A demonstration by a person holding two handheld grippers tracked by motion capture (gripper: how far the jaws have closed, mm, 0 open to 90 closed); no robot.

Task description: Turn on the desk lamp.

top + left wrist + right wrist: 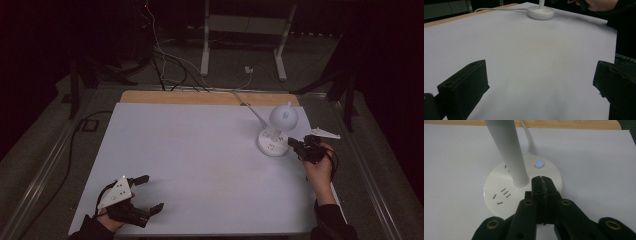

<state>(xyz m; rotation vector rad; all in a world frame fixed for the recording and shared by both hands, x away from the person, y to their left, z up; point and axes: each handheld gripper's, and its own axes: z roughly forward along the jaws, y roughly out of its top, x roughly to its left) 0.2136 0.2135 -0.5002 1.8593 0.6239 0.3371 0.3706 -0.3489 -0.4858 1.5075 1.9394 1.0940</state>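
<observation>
A white desk lamp [283,118] stands at the table's right, its round base [272,142] carrying socket slots [502,194] and a small button lit blue [539,164]. My right gripper [541,179] is shut with nothing between its jaws, its tips over the base just short of that button, beside the lamp's stem [507,151]. In the high view the right gripper [295,144] reaches the base's right rim. My left gripper [151,192] rests open near the table's front left corner, nothing between its fingers [464,87].
A white sheet [200,160] covers the table, with a wooden strip [200,97] along the far edge. The lamp's cord [499,9] runs off the back. Cables [170,65] and a stand's legs [205,50] lie on the floor beyond.
</observation>
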